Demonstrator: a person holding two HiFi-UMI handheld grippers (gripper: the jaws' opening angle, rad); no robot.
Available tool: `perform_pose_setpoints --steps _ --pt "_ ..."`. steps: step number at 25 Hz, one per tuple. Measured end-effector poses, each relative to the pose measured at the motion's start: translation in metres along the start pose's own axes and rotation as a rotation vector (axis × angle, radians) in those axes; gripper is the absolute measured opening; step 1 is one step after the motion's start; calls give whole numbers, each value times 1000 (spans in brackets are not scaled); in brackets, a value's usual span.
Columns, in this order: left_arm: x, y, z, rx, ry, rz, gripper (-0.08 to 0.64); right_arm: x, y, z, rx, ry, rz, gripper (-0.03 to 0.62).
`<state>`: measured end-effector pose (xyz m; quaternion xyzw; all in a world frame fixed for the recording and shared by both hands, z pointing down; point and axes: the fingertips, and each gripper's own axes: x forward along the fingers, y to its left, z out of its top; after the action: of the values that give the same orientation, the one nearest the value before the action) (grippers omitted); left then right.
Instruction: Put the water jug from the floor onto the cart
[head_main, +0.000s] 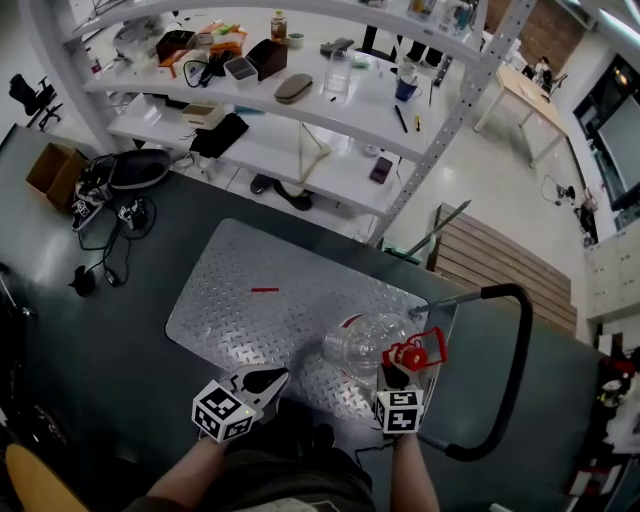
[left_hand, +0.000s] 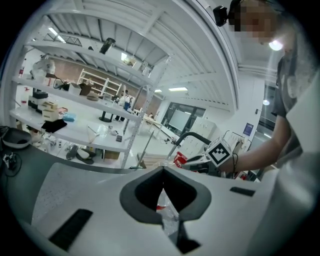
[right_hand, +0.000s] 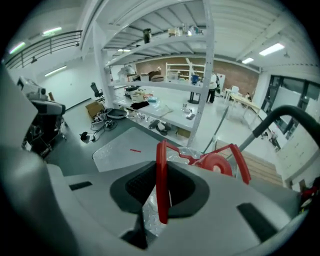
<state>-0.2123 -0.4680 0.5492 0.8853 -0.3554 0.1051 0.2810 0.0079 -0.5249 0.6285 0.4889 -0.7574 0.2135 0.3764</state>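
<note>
The cart's steel deck spreads out ahead of both claws. The clear water jug is on it, just in front of the right claw, which is clamped on the jug's red handle. The left claw, pinched closed and empty, sits just beside the jug.
</note>
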Motion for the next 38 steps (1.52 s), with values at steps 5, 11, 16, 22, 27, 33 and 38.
perform_pose_setpoints --steps 5,11,16,22,27,33,38 --pt "1 -2 -10 -7 20 -8 8 18 52 -4 -212 31 65 40" --pt "-1 -3 -12 -19 12 10 8 25 94 -10 -319 35 135 40" --pt "-10 -1 -10 -26 -8 36 8 22 95 -8 -314 -6 171 43" --pt "-11 -13 -10 -20 -23 44 8 5 90 7 -214 -143 210 91" --pt "-12 -30 -7 -4 -40 48 8 -22 80 13 -159 -204 211 104" --pt "-19 -72 0 13 -99 86 8 -81 56 20 -99 -333 179 103" --pt "-33 -119 -8 -17 -172 122 8 -137 42 19 -95 -440 197 95"
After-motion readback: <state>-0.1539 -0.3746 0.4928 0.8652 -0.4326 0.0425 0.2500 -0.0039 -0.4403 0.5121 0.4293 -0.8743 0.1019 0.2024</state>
